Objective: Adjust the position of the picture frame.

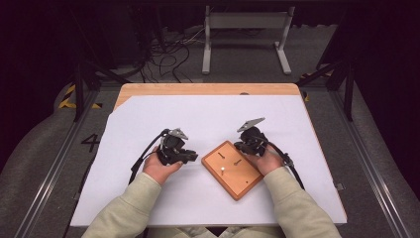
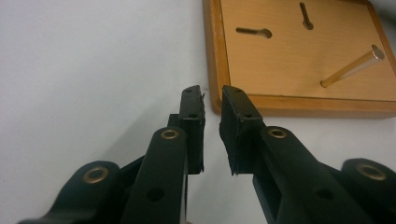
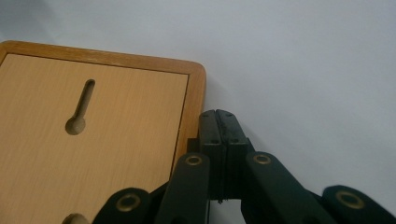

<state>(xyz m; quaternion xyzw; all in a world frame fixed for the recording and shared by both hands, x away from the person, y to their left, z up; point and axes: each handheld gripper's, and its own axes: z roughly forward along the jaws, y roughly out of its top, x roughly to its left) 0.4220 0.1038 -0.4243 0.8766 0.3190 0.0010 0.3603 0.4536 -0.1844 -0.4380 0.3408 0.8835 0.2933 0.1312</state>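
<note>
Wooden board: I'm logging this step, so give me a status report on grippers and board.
Left gripper slightly open, empty, at board's edge. Right gripper shut, empty, beside wooden board. Board flat on white sheet, one peg standing. Nothing in the way.

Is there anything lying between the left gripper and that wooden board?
Nothing: in the left gripper view, bare white table cover separates the left gripper from the wooden board.
</note>
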